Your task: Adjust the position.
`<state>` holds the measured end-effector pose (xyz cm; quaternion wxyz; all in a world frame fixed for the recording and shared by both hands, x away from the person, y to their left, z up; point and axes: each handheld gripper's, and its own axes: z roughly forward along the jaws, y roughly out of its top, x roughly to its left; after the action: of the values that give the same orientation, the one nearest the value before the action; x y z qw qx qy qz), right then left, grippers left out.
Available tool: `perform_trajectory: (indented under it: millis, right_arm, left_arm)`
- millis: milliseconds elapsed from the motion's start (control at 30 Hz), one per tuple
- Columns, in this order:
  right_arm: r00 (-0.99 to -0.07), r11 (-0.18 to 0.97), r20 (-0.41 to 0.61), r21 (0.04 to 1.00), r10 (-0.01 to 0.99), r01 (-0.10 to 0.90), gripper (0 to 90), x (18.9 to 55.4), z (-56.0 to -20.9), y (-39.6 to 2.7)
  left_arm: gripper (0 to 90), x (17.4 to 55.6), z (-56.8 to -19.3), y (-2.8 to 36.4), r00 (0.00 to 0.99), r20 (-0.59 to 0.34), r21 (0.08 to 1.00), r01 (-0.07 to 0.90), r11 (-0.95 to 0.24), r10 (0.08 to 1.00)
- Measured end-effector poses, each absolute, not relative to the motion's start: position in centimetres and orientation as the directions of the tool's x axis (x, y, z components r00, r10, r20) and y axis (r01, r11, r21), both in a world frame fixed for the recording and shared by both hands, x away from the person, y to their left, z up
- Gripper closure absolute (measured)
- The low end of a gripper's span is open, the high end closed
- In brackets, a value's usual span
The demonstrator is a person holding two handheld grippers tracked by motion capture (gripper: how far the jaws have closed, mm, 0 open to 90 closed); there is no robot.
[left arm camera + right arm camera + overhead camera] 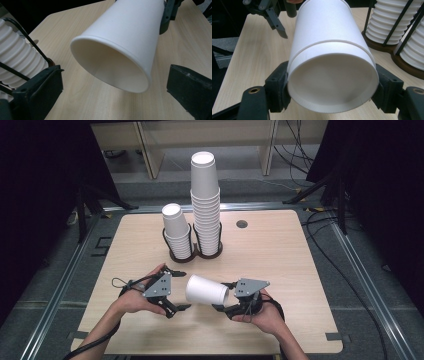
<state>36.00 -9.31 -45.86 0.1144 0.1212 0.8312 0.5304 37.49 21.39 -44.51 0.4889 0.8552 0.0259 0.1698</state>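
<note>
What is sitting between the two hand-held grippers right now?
A white paper cup lies on its side in the air between them, seen from the high view. The right gripper clamps one end; the left gripper stands open just short of the other end.

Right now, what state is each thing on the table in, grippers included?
White paper cup: lying level, off the table, clamped at its base end.
Right gripper: shut on the cup.
Left gripper: open, jaws astride the cup's open mouth, not touching.
Short stack of white cups: upright in the black wire holder.
Tall stack: upright beside it.
</note>
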Motion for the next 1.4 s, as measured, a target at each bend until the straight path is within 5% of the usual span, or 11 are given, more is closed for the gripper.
perform_trajectory:
  millis: [1400]
  right_arm:
    - [-0.966,0.429,-0.037,0.900,0.256,0.079,28.1,36.1,-46.1,-8.0]
  left_arm:
    - [0.0,38.3,-46.4,20.6,0.971,0.156,0.879,-0.051,-0.474,0.183]
